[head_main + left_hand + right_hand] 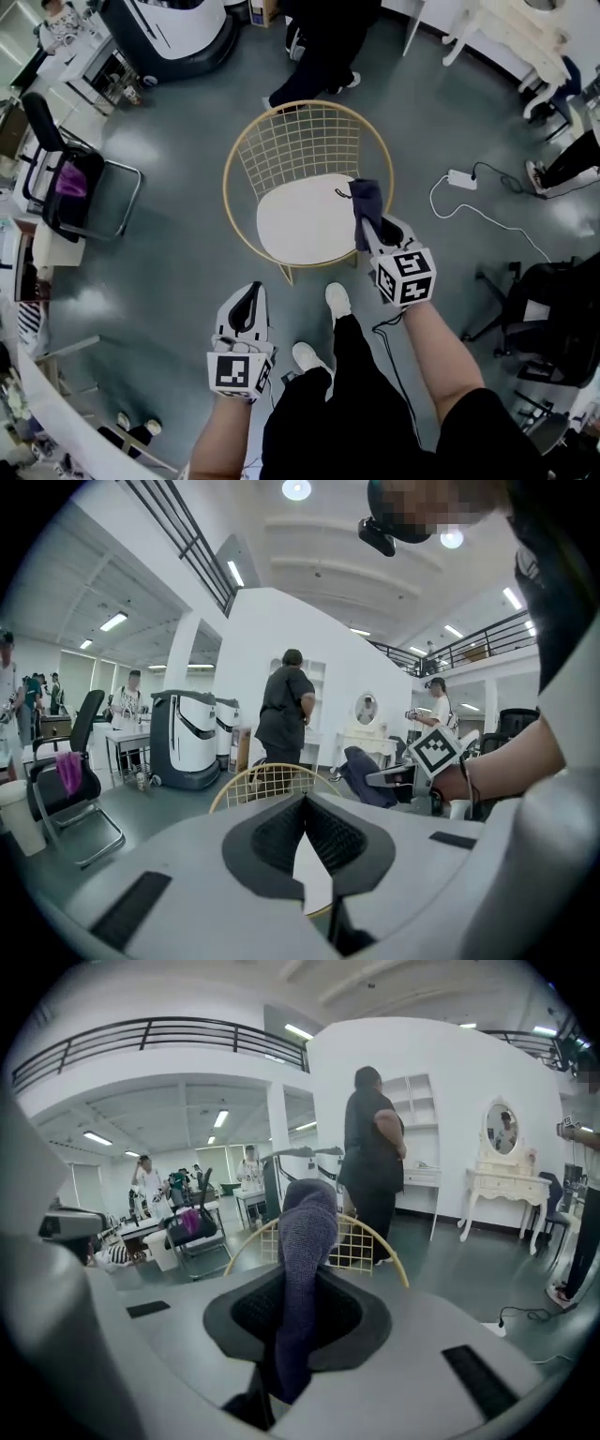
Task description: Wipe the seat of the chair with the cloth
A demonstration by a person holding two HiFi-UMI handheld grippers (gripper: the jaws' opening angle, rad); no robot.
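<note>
The chair has a round white seat (300, 225) and a gold wire back (300, 145); it stands on the grey floor ahead of me. My right gripper (367, 228) hangs over the seat's right edge, shut on a dark purple cloth (366, 200) that sticks up from its jaws. In the right gripper view the cloth (302, 1260) runs between the pads, with the wire back (364, 1241) behind it. My left gripper (250, 291) is shut and empty, low at the near left, off the seat. Its view shows the wire back (267, 780) and the cloth (364, 778).
A person in black (319, 47) stands just behind the chair. A black office chair (66, 178) stands at the left. A white power strip (461, 178) with a cable lies on the floor at the right. My white shoes (337, 300) are under the chair's front.
</note>
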